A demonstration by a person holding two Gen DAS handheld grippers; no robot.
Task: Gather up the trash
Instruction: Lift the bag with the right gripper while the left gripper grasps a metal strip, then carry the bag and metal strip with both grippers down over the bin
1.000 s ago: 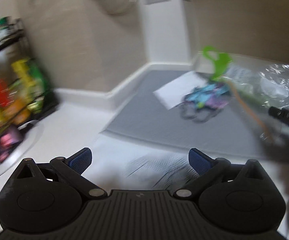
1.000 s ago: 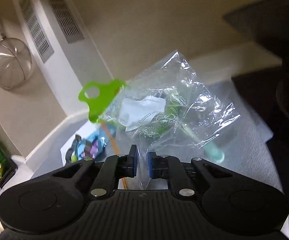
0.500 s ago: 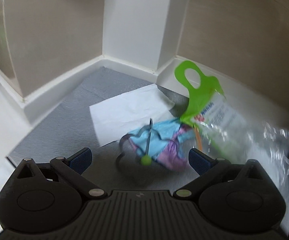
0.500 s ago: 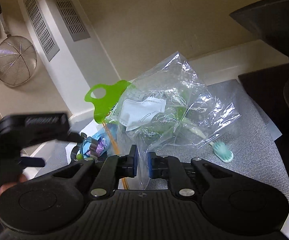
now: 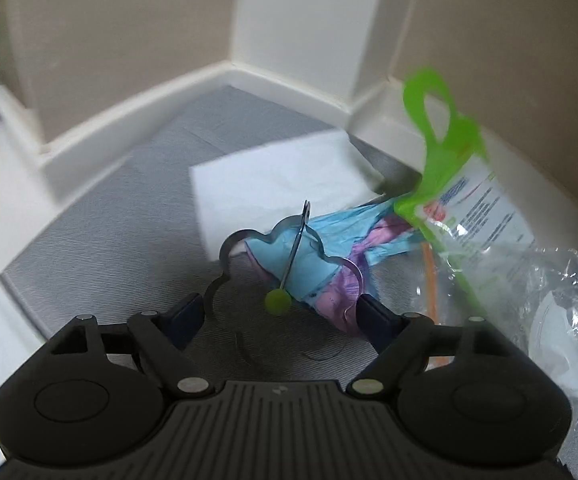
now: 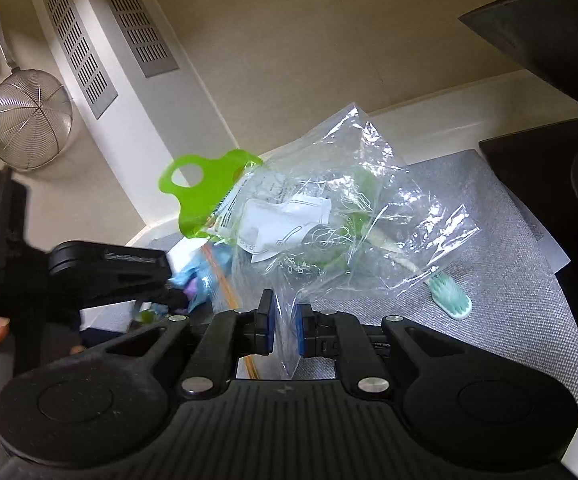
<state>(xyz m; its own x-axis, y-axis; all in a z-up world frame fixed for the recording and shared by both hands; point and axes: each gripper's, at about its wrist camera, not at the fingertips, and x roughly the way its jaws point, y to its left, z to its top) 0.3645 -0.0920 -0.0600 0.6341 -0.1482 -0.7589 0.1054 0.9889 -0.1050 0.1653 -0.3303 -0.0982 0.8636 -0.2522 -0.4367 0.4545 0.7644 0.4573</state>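
The left gripper (image 5: 279,312) has swung in from the rack side and dropped over the blue-and-purple wrapper (image 5: 321,256) on the grey mat (image 5: 121,232), its jaws now closing from full width, straddling the wrapper and the metal cutter (image 5: 289,258) but not yet pinching. The right gripper (image 6: 283,328) stays clamped on the clear bag (image 6: 329,220), held up beside it. Pickup looks imminent.

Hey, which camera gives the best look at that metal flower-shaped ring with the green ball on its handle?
The left wrist view: the metal ring lies centred between the closing fingers, its outline, wire handle and green ball all visible. In the right wrist view the left gripper almost entirely hides it.
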